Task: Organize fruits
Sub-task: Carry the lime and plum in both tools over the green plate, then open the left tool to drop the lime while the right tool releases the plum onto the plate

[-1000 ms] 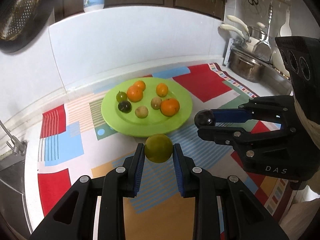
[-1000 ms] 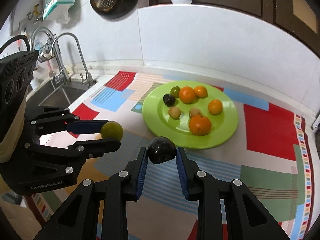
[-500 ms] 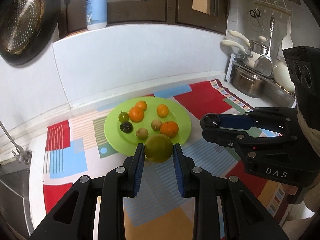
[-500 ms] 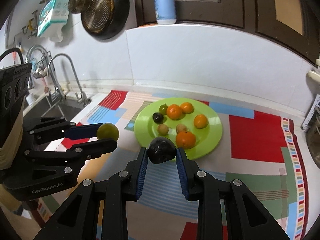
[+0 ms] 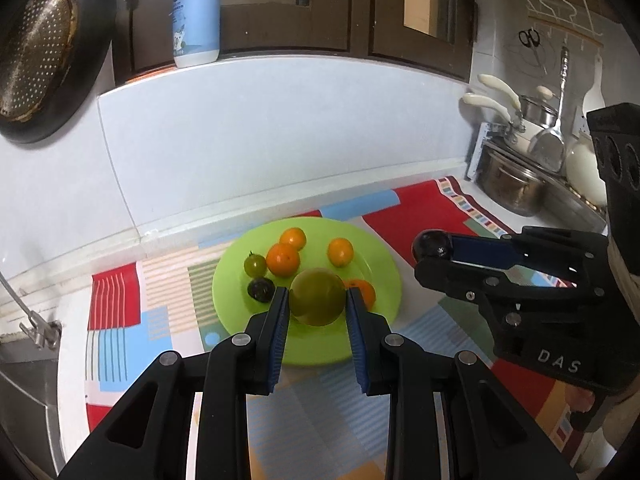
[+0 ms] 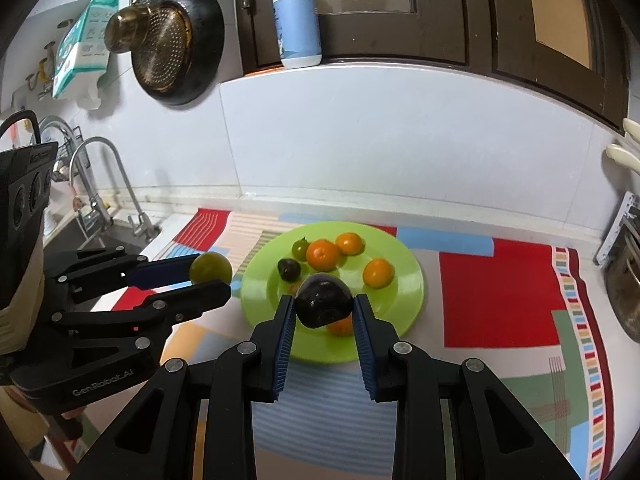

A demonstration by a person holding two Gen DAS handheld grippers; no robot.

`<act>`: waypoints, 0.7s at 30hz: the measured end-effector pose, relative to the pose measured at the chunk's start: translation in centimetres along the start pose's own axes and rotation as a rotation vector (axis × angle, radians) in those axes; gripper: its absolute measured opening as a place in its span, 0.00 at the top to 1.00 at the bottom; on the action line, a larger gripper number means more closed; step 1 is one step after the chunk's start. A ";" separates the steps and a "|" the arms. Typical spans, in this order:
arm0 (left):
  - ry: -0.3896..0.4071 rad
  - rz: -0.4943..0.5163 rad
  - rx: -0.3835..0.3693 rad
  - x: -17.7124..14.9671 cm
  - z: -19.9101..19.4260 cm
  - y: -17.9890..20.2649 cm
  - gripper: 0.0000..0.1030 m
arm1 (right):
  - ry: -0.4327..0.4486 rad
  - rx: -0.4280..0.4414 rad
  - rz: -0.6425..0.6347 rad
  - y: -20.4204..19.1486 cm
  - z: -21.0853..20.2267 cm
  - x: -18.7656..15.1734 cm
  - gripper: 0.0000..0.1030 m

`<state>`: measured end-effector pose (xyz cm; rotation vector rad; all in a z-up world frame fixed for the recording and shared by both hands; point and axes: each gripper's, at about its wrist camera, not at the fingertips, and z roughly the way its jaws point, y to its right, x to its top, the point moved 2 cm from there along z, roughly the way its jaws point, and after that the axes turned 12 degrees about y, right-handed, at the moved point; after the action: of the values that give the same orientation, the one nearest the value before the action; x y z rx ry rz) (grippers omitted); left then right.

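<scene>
My left gripper (image 5: 317, 300) is shut on a round green fruit (image 5: 317, 297), held in the air above the near side of the lime-green plate (image 5: 384, 272). It also shows in the right wrist view (image 6: 211, 268). My right gripper (image 6: 324, 307) is shut on a dark purple fruit (image 6: 324, 305), held above the plate (image 6: 404, 296); in the left wrist view it (image 5: 433, 245) hangs right of the plate. The plate holds several oranges, a small green tomato (image 5: 255, 265) and a small dark fruit (image 5: 260, 289).
A patterned mat (image 6: 496, 292) covers the counter. A sink and tap (image 6: 96, 184) lie to the left. A steel pot (image 5: 510, 190) and utensils stand at the right. A blue bottle (image 6: 297, 16) sits on the ledge; a strainer pan (image 6: 176, 44) hangs on the wall.
Both grippers have risen and drawn back from the plate with their fruits still held. The plate looks smaller and farther away.
</scene>
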<state>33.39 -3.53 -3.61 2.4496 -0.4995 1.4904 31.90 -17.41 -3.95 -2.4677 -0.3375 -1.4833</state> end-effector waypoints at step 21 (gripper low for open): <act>-0.071 -0.062 0.022 0.6 6.9 -1.9 0.72 | -0.029 -0.032 0.040 2.4 6.1 1.2 0.71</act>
<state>40.03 -4.43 -6.30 2.5186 -0.4193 1.3960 38.29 -17.67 -5.87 -2.5081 -0.2695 -1.4495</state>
